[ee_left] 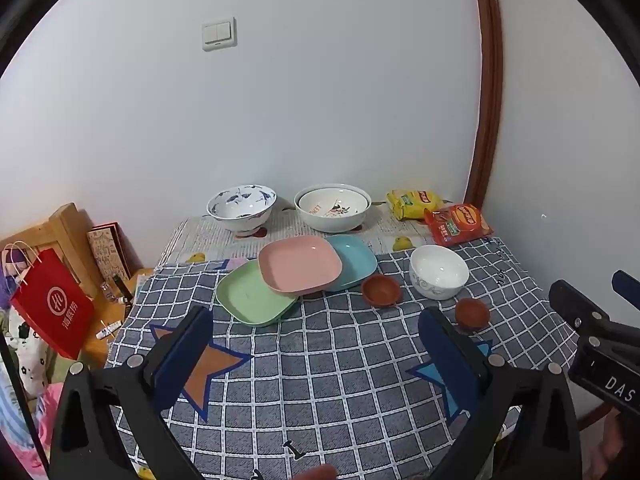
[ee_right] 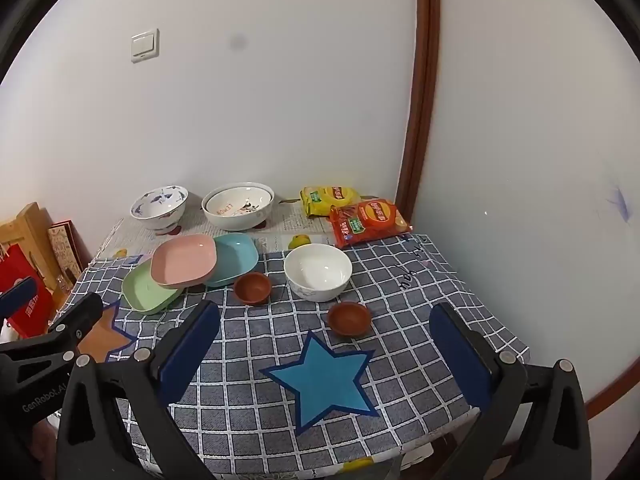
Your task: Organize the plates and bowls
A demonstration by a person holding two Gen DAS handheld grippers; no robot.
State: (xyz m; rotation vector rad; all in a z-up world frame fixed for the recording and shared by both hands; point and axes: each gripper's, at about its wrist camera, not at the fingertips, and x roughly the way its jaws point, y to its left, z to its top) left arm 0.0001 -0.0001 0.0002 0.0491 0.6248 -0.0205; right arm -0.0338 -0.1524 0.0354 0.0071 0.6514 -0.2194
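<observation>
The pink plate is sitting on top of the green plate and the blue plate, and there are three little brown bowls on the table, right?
Nearly. The pink plate does lie over the green plate and blue plate, but the right wrist view shows only two little brown bowls: one beside the plates, one in front of the white bowl.
</observation>
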